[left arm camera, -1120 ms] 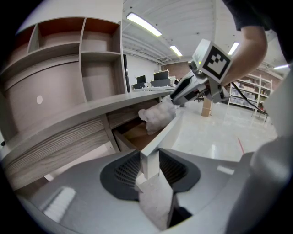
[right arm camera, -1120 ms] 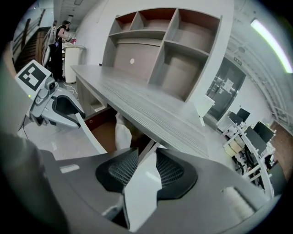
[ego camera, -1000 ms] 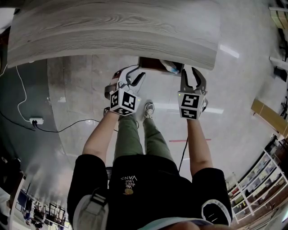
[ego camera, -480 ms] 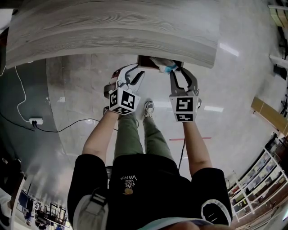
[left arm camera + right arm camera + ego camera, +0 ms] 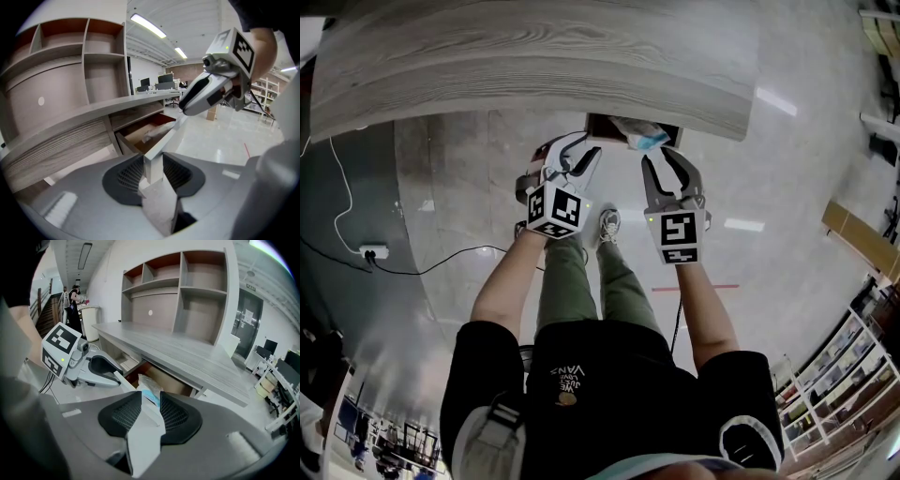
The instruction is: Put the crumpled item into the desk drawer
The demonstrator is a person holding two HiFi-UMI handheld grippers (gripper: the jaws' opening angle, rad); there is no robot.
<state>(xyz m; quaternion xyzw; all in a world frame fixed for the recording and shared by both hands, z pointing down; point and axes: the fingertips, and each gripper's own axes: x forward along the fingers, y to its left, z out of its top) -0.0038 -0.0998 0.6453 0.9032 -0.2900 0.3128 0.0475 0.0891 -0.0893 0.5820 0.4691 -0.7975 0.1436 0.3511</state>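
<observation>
Head view: crumpled item (image 5: pixel 637 135) lies lengthwise across the drawer (image 5: pixel 598 127).

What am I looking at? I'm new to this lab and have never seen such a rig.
There is no robot here: a person holds a hand tool with two jaws, called a gripper, in each hand. The head view comes from a camera on the person's head, looking down past their arms at a desk; nothing shows on its top. The other two views come from a camera riding on each gripper, looking along its jaws. Under the desk a drawer stands open, with a crumpled item inside. The left gripper is closed on the drawer's front edge. The right gripper is open and holds nothing; it hangs at the drawer, near the item.
</observation>
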